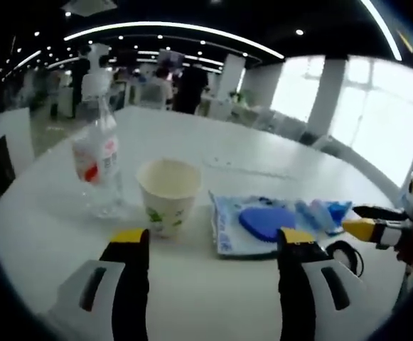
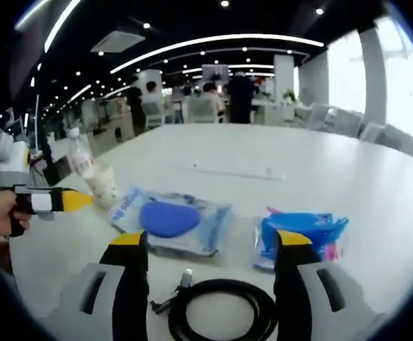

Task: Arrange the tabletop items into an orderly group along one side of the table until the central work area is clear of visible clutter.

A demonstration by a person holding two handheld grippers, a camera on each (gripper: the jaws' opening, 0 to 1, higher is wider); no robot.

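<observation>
On the white table (image 1: 213, 145) stand a clear water bottle (image 1: 94, 149) and a paper cup (image 1: 168, 196) side by side. Right of the cup lies a wipes packet with a blue lid (image 1: 254, 223), then a small blue packet (image 1: 325, 214) and a black cable (image 1: 347, 256). My left gripper (image 1: 212, 243) is open above the near table edge, with the cup and wipes packet just beyond its tips. My right gripper (image 2: 212, 245) is open too, over a coiled black cable (image 2: 220, 307), between the wipes packet (image 2: 169, 219) and the blue packet (image 2: 300, 236).
The right gripper (image 1: 368, 222) enters the left gripper view from the right. A hand holds the left gripper (image 2: 55, 201) at the left of the right gripper view, near the bottle (image 2: 82, 159) and cup (image 2: 105, 186). People and chairs stand beyond the table's far side.
</observation>
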